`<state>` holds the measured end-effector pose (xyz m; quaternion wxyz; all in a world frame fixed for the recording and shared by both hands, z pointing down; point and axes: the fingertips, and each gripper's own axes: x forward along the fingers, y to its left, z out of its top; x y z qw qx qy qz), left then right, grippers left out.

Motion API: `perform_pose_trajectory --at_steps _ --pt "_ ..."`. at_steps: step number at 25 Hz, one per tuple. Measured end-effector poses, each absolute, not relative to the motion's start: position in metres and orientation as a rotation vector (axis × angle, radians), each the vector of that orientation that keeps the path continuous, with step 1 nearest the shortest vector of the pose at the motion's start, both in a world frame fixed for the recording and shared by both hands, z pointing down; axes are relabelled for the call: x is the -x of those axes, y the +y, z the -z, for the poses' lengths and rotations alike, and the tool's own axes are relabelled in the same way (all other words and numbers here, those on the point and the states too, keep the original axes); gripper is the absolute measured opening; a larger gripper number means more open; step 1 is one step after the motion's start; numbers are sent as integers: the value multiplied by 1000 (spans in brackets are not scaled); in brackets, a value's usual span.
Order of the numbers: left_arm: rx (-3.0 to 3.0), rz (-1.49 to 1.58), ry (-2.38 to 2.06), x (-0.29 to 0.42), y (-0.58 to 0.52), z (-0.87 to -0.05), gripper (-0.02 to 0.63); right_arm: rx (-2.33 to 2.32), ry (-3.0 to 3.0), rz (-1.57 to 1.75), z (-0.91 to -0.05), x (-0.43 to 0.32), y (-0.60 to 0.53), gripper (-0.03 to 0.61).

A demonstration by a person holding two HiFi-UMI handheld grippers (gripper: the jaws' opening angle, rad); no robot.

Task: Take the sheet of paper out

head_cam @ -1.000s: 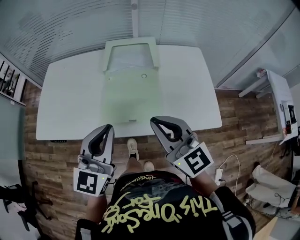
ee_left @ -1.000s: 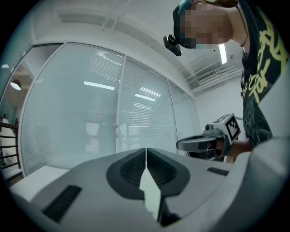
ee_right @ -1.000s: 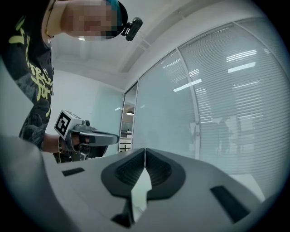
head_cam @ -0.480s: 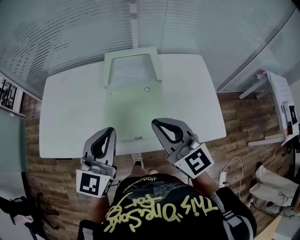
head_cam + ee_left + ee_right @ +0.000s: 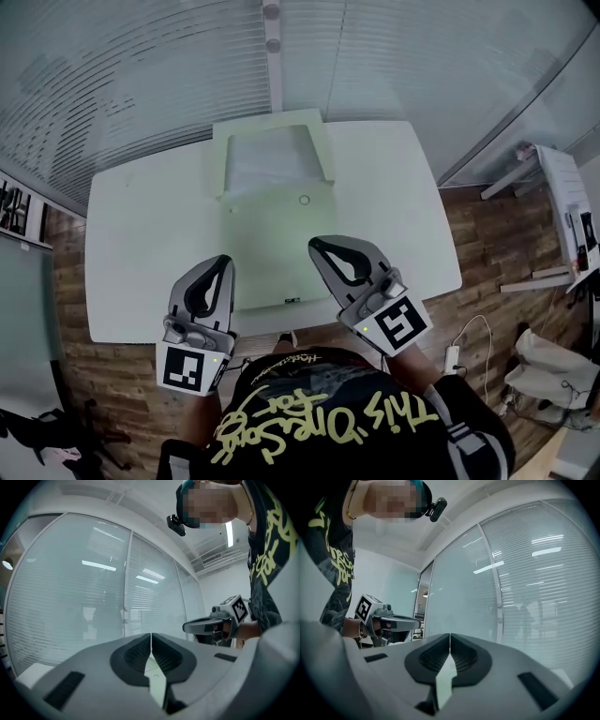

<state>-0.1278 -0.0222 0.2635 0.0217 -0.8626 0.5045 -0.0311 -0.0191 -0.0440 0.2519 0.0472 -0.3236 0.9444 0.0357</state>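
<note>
Head view, near to far. At the lower edge is the person's black shirt [image 5: 319, 412] with yellow lettering. Just beyond it, both tools point level toward the table. The left gripper [image 5: 223, 263] is over the near edge of the white table [image 5: 141, 234], just left of the folder. The right gripper [image 5: 320, 247] overlaps the folder's near right corner in this view. Whether either touches the surface cannot be told here.

In the two gripper views the ribbed pads of each tool are pressed together along a single seam. Nothing is pinched between them.

A pale green folder [image 5: 272, 239] lies flat along the table's middle, with a small round snap button [image 5: 305, 200] towards its far end. Beyond the button, a whitish rectangle framed by a green border is probably the sheet of paper [image 5: 272, 155]. It lies at the folder's far end, well apart from both tools.

Behind the table stands a glass wall with blinds [image 5: 169, 66]. Wooden floor [image 5: 487, 244] shows at the right, with a second white table [image 5: 561, 192] beyond it.
</note>
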Motion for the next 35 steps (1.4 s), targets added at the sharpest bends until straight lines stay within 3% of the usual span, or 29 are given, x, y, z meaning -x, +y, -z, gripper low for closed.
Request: perform_pose_trajectory --at_steps 35 --pt "2734 152 1554 145 -86 -277 12 1074 2912 -55 -261 27 -108 9"
